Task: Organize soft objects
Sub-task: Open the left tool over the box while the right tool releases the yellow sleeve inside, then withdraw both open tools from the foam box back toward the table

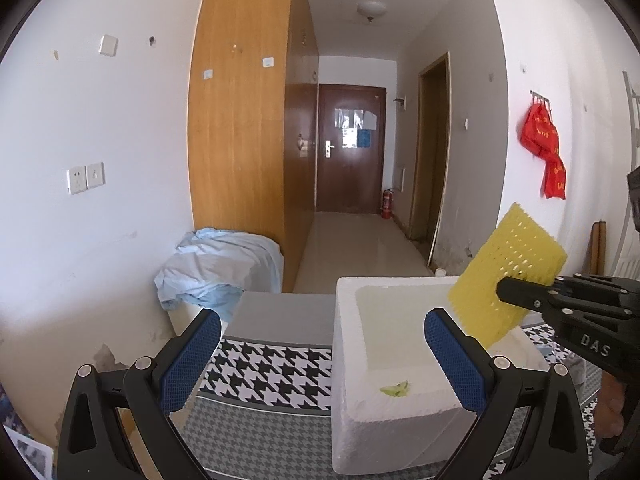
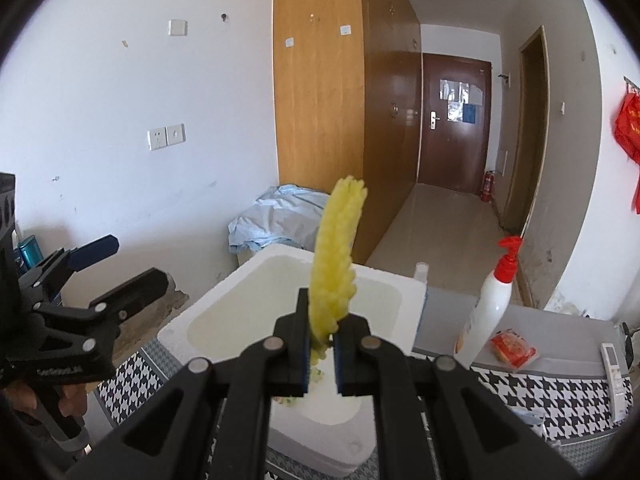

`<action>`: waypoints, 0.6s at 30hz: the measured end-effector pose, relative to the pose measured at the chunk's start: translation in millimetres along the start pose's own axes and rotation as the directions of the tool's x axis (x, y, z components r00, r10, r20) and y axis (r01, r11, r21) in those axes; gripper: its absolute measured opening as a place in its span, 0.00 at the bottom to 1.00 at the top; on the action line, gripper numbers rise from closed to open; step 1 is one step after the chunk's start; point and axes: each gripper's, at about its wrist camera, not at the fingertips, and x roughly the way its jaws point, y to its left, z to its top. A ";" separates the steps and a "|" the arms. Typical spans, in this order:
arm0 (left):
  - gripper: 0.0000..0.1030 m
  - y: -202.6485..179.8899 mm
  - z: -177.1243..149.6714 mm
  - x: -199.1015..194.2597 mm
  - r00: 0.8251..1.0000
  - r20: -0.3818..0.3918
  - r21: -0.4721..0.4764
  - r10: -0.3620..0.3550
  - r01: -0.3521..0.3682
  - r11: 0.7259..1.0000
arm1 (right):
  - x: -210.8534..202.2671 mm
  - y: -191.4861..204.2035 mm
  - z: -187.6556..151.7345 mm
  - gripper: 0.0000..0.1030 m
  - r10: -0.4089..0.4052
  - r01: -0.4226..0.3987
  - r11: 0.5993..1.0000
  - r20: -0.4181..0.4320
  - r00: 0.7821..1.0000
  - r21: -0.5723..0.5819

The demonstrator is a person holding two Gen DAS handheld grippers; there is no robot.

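Right wrist view shows the right gripper [image 2: 322,354] pinching a yellow sponge [image 2: 338,256] upright over the white foam box [image 2: 404,300] at 12 o'clock, not yet dropped in, while the left gripper [image 1: 320,360] hangs wide open, empty

A yellow perforated sponge [image 1: 506,276] is standing nearly upright, tilting slightly, above the open white foam box [image 1: 400,364], its lower edge pinched between jaws, while a small greenish scrap [image 1: 396,389] is lying inside the box.
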 end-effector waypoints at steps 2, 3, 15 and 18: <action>0.99 0.5 -1.9 0.4 1.000 -0.003 0.002 0.001 -0.001 1.000 | 3.4 0.4 0.3 0.12 -0.001 0.001 1.000 -0.007 1.000 -0.008; 0.99 0.7 -2.5 0.8 1.000 -0.006 0.004 0.005 -0.005 1.000 | 6.6 0.4 0.5 0.12 -0.006 0.006 1.000 -0.014 1.000 -0.012; 0.99 7.2 -5.5 3.0 1.000 -0.013 -0.011 -0.003 0.003 1.000 | 23.2 2.9 2.6 0.55 0.001 -0.001 1.000 -0.045 0.999 -0.006; 0.99 8.8 -4.8 3.1 1.000 -0.016 -0.016 -0.004 0.004 1.000 | 21.5 2.5 1.9 0.55 0.007 -0.007 1.000 -0.044 0.999 0.005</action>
